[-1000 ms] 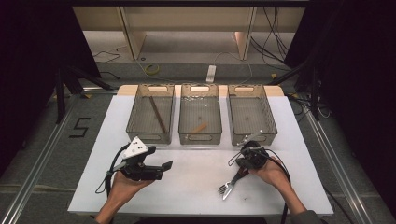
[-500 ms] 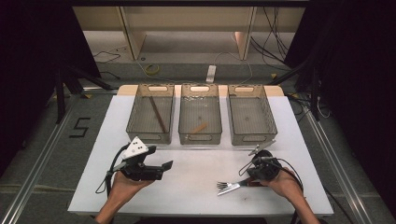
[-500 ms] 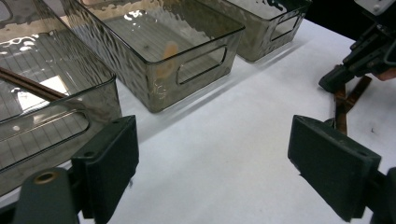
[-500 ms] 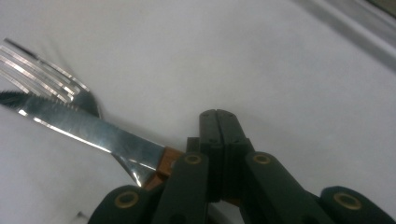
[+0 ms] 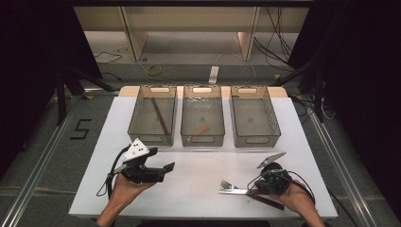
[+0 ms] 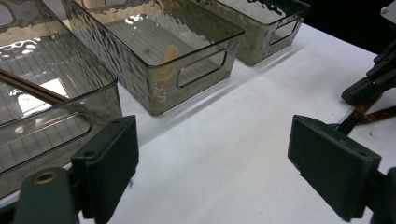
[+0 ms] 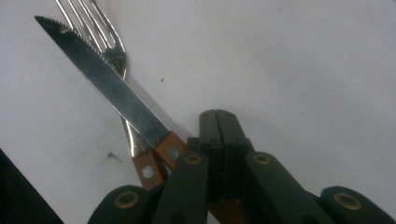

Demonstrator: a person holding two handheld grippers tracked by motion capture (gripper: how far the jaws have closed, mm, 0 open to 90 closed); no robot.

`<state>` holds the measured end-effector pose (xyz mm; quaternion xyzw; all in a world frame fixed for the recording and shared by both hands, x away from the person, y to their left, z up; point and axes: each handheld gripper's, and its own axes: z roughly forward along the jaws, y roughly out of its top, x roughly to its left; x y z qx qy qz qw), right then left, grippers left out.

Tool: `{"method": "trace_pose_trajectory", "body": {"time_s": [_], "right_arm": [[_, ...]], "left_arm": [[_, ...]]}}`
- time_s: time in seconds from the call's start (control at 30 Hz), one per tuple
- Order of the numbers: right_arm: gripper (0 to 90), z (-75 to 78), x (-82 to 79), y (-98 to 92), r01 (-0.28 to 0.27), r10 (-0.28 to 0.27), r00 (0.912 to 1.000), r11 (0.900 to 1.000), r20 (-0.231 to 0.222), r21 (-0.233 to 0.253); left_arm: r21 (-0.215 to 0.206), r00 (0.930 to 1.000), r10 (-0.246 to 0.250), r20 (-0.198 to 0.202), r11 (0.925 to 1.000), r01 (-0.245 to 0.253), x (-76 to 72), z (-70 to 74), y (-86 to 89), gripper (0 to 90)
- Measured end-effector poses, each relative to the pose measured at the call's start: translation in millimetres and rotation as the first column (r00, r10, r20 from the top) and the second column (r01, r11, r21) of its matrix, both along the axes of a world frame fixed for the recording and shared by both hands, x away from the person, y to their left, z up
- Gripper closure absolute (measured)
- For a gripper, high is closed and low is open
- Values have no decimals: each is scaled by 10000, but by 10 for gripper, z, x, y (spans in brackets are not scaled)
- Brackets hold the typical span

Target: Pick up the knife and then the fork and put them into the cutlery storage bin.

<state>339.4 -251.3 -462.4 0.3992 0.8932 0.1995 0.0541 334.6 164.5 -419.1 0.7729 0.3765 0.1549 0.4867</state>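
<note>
A steel fork [image 5: 229, 184] and a serrated knife [image 5: 235, 191], both with wooden handles, lie crossed on the white table [image 5: 203, 170] near its front right. My right gripper [image 5: 258, 187] rests over their handles. In the right gripper view its jaws [image 7: 221, 125] are pressed together with nothing between the tips. The knife blade [image 7: 106, 87] and fork [image 7: 100, 33] run off to their left, and the handles pass under the gripper. My left gripper [image 5: 165, 171] is held above the front left of the table, open, with only bare table between its pads [image 6: 108, 162].
Three clear bins stand in a row at the back. The left bin [image 5: 152, 140] holds a dark stick [image 5: 160, 116], the middle bin [image 5: 202, 141] an orange piece [image 5: 202, 128], and the right bin [image 5: 257, 141] looks nearly bare. White tabletop lies between the two grippers.
My right gripper has moved toward the near right edge and sunk onto the table. The fork and knife have swung from diagonal to pointing left. The left gripper has stayed put.
</note>
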Motion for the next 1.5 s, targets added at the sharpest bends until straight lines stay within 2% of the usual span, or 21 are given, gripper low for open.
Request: {"method": "trace_pose_trajectory", "body": {"time_s": [0.07,0.1,0.13,0.2,0.23,0.3,0.33,0.37,0.4,0.43,0.57,0.8,0.93,1.0,1.13,1.17,1.33,1.5], "right_arm": [[891,3,-10,2,-5,5,10000,10000,18,-44],[817,19,-4,-7,-127,129,9998,9998,158,-125],[785,43,3,-18,-149,150,9997,9999,190,-69],[651,121,22,-55,-279,277,9989,9996,389,56],[595,159,41,-77,-188,184,9989,9998,433,91],[505,215,67,-116,-316,310,9982,9995,514,96],[505,215,67,-116,-316,310,9982,9995,514,96],[438,244,79,-137,-460,457,9979,9989,457,76],[438,244,79,-137,-460,457,9979,9989,457,76],[390,258,73,-144,-673,676,9968,9977,429,-66],[351,255,43,-157,-1069,1081,9935,9936,354,-360],[343,200,7,-148,-1493,1502,9887,9842,23,-949],[344,181,-2,-146,-1627,1636,9865,9794,-22,-1192],[349,167,-12,-149,-1778,1784,9839,9736,-82,-1430],[358,148,-21,-143,-2001,1992,9797,9677,-213,-1533],[371,137,-34,-129,-2172,2154,9761,9617,-293,-1669],[413,119,-33,-112,-2298,2276,9732,9561,-331,-1818],[475,112,-48,-92,-2622,2581,9650,9443,-467,-1990]], "left_arm": [[-16,10000,-8,18,10000,8,3,1,4,162],[-22,10000,-15,31,10000,15,3,1,5,162],[-22,10000,-15,31,10000,15,3,1,5,162],[-44,10000,-33,55,10000,33,1,3,5,162],[-49,10000,-51,50,10000,51,2,3,3,162],[-34,10000,-55,48,10000,55,4,0,1,162],[-34,10000,-55,48,10000,55,4,0,1,162],[-41,10000,-54,58,10000,55,3,2,2,162],[-41,10000,-54,58,10000,55,3,2,2,162],[-39,10000,-25,90,10000,26,3,4,8,162],[-104,9999,32,100,9999,-31,6,8,26,162],[-89,9999,49,89,9999,-48,9,7,27,161],[-91,9999,58,92,9999,-57,9,7,30,161],[-80,9999,64,84,9999,-64,11,6,30,161],[-45,10000,56,77,10000,-56,12,5,28,161],[-52,10000,58,79,10000,-58,12,5,27,161],[-31,10000,62,71,10000,-62,13,4,28,161],[-29,10000,47,61,10000,-47,12,3,23,161]]}}
